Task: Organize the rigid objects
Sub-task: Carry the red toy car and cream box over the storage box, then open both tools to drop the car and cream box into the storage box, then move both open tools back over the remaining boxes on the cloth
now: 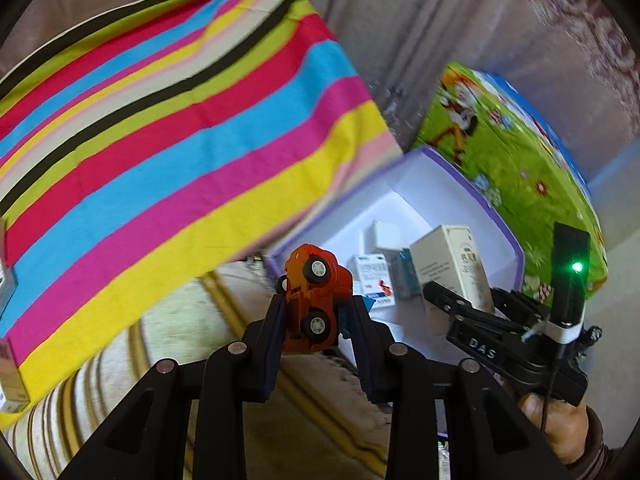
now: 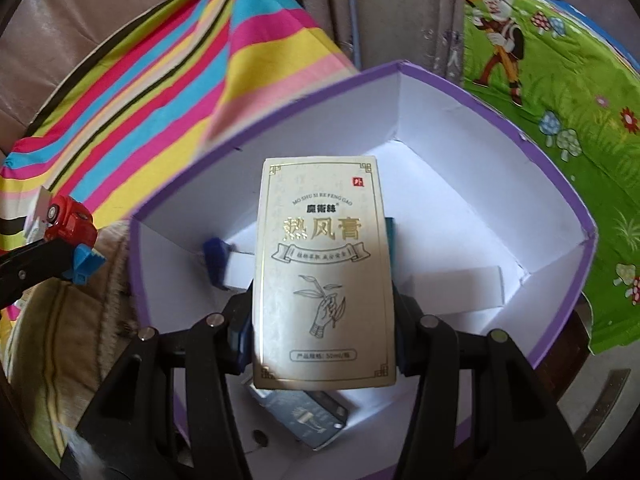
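Observation:
My left gripper (image 1: 316, 312) is shut on an orange toy car (image 1: 314, 300), held on its side just left of the purple-rimmed white box (image 1: 472, 184). The car also shows in the right wrist view (image 2: 68, 222). My right gripper (image 2: 322, 320) is shut on a cream carton with gold print (image 2: 324, 276), held above the inside of the box (image 2: 560, 184). The carton and the right gripper (image 1: 452, 300) show in the left wrist view over the box. Several small cartons (image 1: 374, 276) lie on the box floor.
A striped cloth (image 1: 160, 140) covers the surface to the left of the box. A green cartoon-printed sheet (image 1: 520, 152) lies behind and right of it. A beige striped cushion (image 1: 168, 344) lies below. A curtain (image 1: 400, 20) hangs behind.

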